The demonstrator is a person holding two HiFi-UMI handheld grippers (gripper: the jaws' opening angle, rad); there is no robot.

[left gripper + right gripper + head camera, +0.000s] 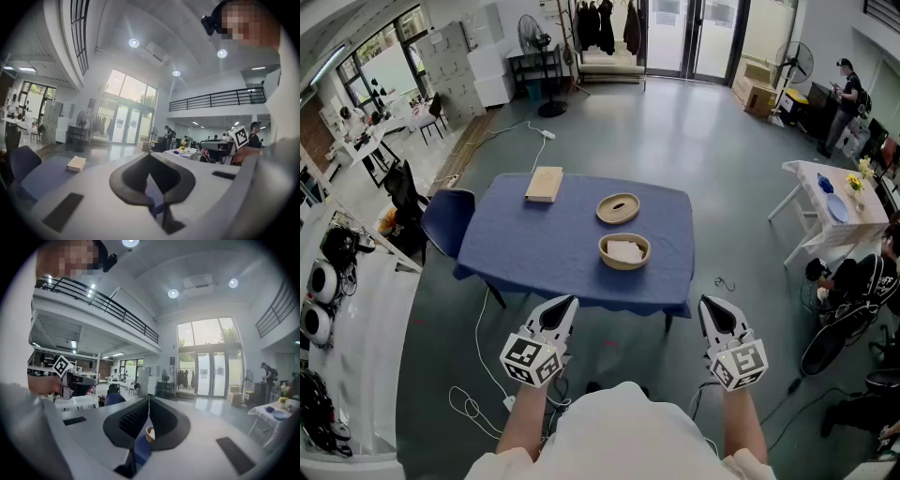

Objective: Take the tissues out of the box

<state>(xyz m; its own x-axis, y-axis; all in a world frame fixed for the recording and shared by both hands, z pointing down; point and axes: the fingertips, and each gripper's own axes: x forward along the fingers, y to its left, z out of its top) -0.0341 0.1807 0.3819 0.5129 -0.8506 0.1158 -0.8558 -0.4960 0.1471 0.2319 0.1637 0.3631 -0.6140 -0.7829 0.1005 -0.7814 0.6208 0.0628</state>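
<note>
An oval wooden box (624, 250) with white tissues (625, 250) lying in it stands on the blue-clothed table (534, 253). Its oval lid (618, 208) with a slot lies just behind it. A flat rectangular wooden box (544, 184) sits at the table's far left and also shows in the left gripper view (76, 163). My left gripper (570, 302) and right gripper (709, 302) hover short of the table's near edge, both shut and holding nothing. Along the right gripper (149, 398) a sliver of the oval box (149, 432) peeks past the jaws. The left gripper (149, 154) points over the table.
A blue chair (445, 217) stands at the table's left corner. A white folding table (830, 202) with small items is to the right, with seated people near it. White cables (473, 403) trail across the grey floor near my feet. Desks and gear line the left wall.
</note>
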